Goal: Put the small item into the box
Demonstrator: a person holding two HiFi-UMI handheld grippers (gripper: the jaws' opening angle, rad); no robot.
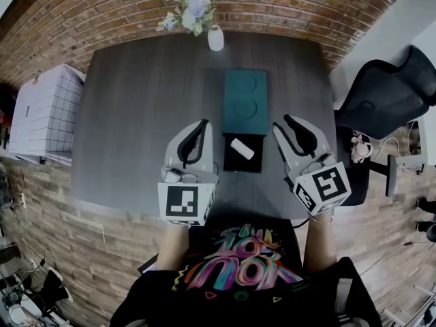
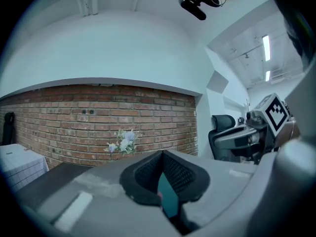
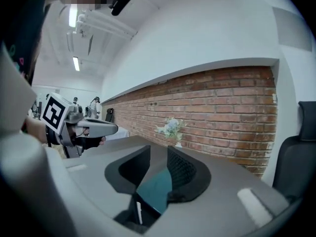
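Observation:
A black open box (image 1: 235,161) sits on the dark table (image 1: 136,114), just in front of me. Inside it lies the small white cylindrical item (image 1: 242,148). A teal lid (image 1: 245,103) lies flat right behind the box. My left gripper (image 1: 202,127) hovers left of the box, its dark pads together with nothing held. My right gripper (image 1: 285,124) hangs right of the box, raised above the table. In the right gripper view its jaws (image 3: 158,154) stand apart and empty, with the teal lid (image 3: 155,186) showing through the gap.
A white vase (image 1: 215,38) with pale flowers stands at the table's far edge against the brick wall. A white gridded container (image 1: 44,111) is beyond the left edge. A black office chair (image 1: 385,94) stands at the right.

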